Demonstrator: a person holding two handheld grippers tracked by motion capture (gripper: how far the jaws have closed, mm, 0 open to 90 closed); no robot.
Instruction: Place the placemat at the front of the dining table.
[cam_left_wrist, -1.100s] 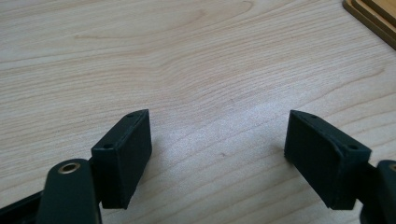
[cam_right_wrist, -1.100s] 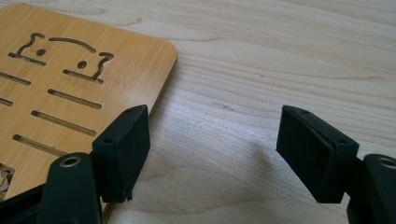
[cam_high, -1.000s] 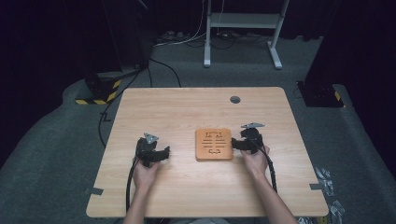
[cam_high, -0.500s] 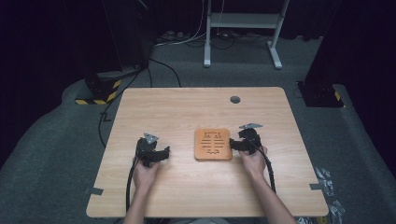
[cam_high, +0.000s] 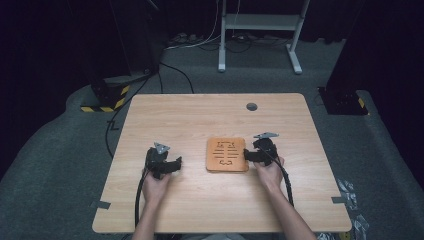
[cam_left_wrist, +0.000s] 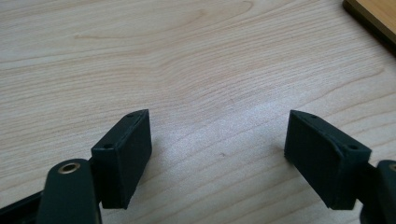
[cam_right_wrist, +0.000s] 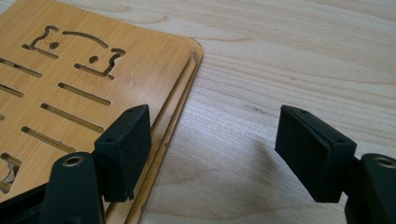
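A square wooden board (cam_high: 227, 154) with cut-out slots lies flat on the bench (cam_high: 200, 115), slightly right of centre and towards the near edge. The right gripper (cam_high: 248, 155) sits at the board's right edge, released and grasping nothing; in the right gripper view one jaw stands over the board's margin, the other over bare bench. The left gripper (cam_high: 176, 165) rests well left of the board, also released, with bare bench between its jaws. A hand holds each gripper.

Bare tabletop (cam_high: 200, 120) open between grippers; wooden board (cam_high: 227, 154) only obstacle, just beside right gripper (cam_high: 248, 155).
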